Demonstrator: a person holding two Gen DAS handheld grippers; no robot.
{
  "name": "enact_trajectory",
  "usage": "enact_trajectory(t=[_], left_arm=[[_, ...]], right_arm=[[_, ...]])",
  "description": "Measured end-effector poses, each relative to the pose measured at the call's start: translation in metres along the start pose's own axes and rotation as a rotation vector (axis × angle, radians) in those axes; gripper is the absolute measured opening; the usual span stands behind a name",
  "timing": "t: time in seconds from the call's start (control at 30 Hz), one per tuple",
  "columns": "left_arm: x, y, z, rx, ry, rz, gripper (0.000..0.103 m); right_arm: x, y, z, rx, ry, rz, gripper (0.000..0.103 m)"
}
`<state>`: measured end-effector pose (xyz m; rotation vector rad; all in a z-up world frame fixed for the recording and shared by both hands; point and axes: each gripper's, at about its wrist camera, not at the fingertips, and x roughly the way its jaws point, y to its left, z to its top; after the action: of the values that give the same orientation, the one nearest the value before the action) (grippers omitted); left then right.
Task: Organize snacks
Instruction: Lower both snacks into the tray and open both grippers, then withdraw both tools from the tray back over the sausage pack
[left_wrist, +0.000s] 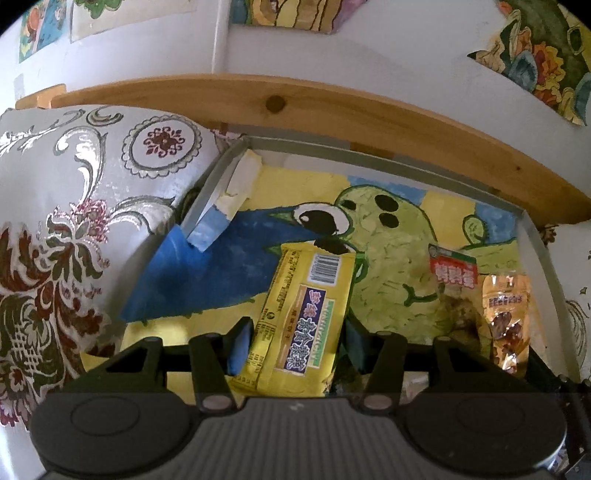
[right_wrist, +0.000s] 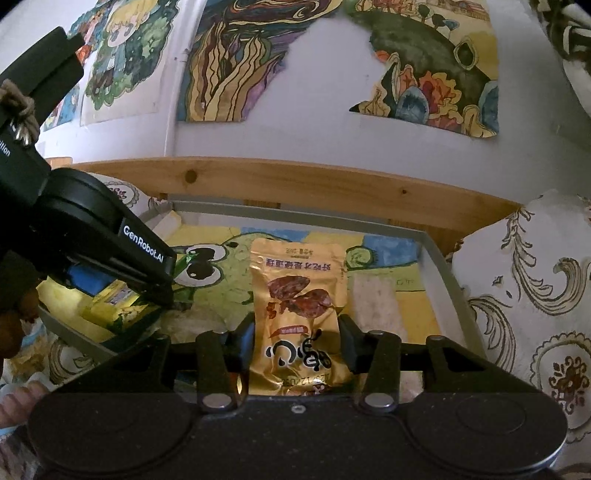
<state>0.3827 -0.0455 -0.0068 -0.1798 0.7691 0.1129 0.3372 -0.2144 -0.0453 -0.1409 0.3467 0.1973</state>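
Observation:
A yellow snack packet (left_wrist: 303, 314) with a barcode and a purple label stands between the fingers of my left gripper (left_wrist: 299, 343), which is shut on it over the grey tray (left_wrist: 535, 251). The tray floor carries a green frog painting. At the tray's right lie a red-topped packet (left_wrist: 452, 273) and a golden packet (left_wrist: 506, 314). In the right wrist view my right gripper (right_wrist: 297, 345) is shut on a golden snack pouch (right_wrist: 299, 302) showing brown meat pieces, held over the same tray (right_wrist: 439, 258). The left gripper's body (right_wrist: 110, 243) reaches in from the left with the yellow packet (right_wrist: 114, 299).
A wooden rail (left_wrist: 295, 107) runs behind the tray, under a white wall with colourful drawings (right_wrist: 236, 55). Patterned cushions flank the tray, one on the left (left_wrist: 74, 206) and one on the right (right_wrist: 524, 288). Peeling tape (left_wrist: 236, 184) hangs at the tray's far left corner.

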Motion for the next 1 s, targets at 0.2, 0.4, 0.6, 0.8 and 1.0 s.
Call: enact_trajectory(t=[0.2, 0.4, 0.6, 0.8, 1.0], left_arm=[[-0.003, 0.000, 0.000, 0.003, -0.003, -0.003, 0.064], [-0.017, 0.002, 0.000, -0.009, -0.025, -0.005, 0.082], [-0.046, 0.008, -0.003, -0.013, -0.092, -0.011, 0.100], [-0.084, 0.023, -0.008, -0.047, -0.165, -0.025, 0.102], [-0.125, 0.037, -0.021, -0.080, -0.238, -0.010, 0.103]], right_arm=[[0.000, -0.002, -0.001, 0.008, 0.005, 0.002, 0.053], [-0.006, -0.004, 0.004, 0.018, -0.008, -0.002, 0.065], [-0.028, -0.007, 0.017, 0.031, -0.054, -0.016, 0.083], [-0.063, -0.011, 0.030, 0.056, -0.093, -0.029, 0.095], [-0.103, -0.009, 0.042, 0.074, -0.144, -0.021, 0.102]])
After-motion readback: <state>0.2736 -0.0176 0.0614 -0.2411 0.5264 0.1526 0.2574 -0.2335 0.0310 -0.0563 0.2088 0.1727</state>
